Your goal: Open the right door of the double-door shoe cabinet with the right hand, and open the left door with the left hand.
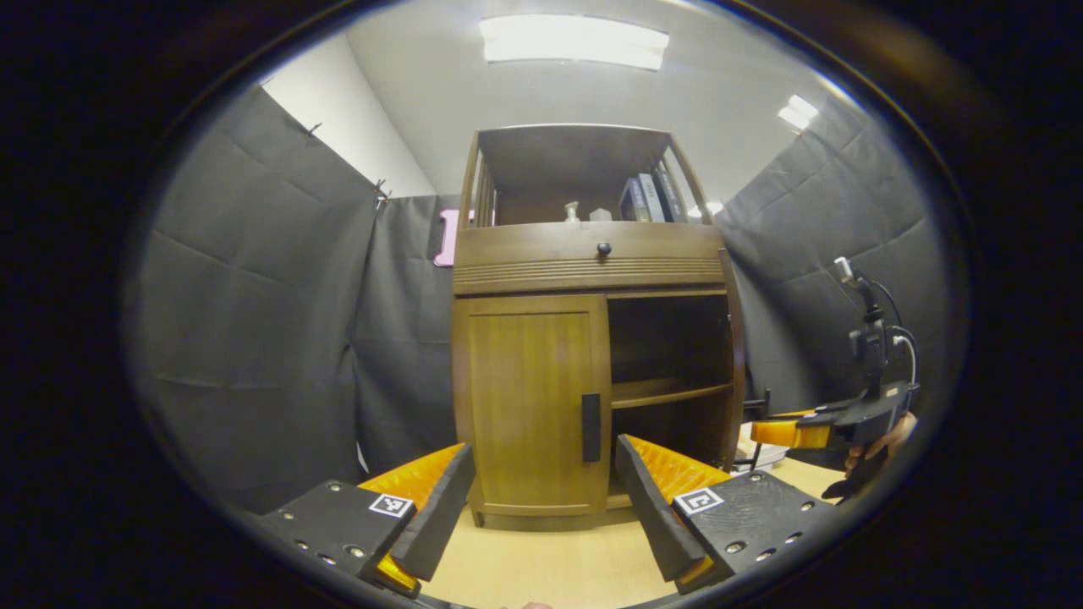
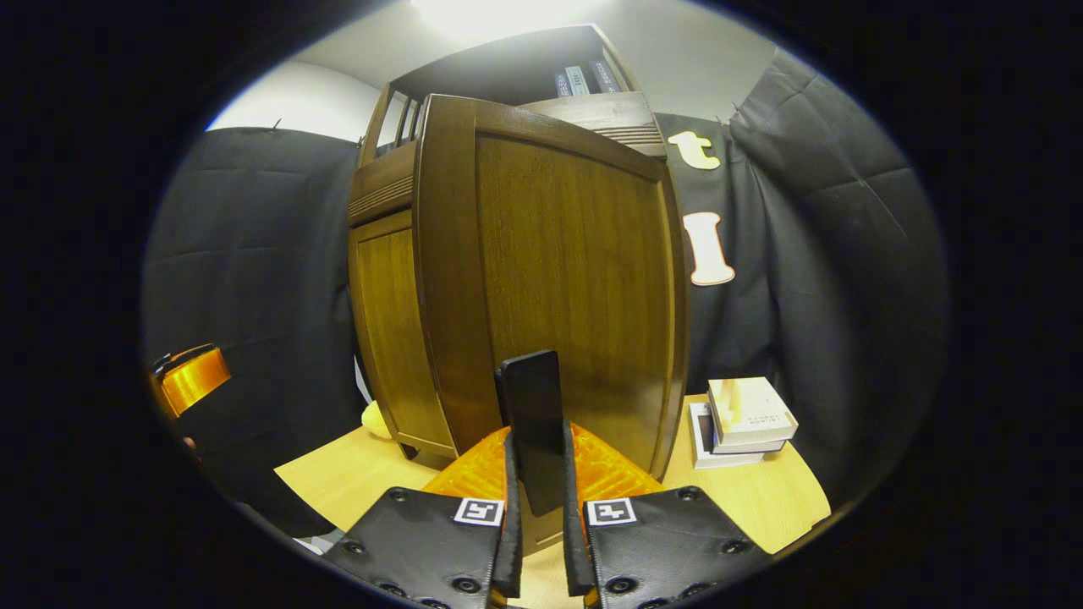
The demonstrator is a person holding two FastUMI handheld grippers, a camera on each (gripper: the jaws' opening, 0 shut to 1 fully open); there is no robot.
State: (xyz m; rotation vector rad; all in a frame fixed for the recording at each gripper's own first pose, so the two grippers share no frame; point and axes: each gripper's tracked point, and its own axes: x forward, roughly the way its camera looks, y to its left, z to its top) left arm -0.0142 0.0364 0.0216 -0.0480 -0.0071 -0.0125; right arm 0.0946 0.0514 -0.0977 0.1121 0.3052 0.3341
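We see the brown wooden shoe cabinet [image 1: 592,355]: left door [image 1: 533,406] closed ahead of our wide-open, empty left gripper [image 1: 541,507]. Our right gripper [image 2: 537,524] clamps the swung-out right door's [image 2: 575,288] black handle [image 2: 533,423].

The shoe cabinet [image 1: 592,279] is smooth, shiny brown wood. Its door handle [image 2: 533,423] looks like matt black plastic.

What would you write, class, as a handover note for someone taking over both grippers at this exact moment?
Right gripper: shut on the right door's black handle; right door already swung open.
Left gripper: open, holding nothing, facing the left door, short of its black handle.
Shoe cabinet stands on the light wooden surface.
Done: right door opened. Left: grip the left handle and pull that door open.
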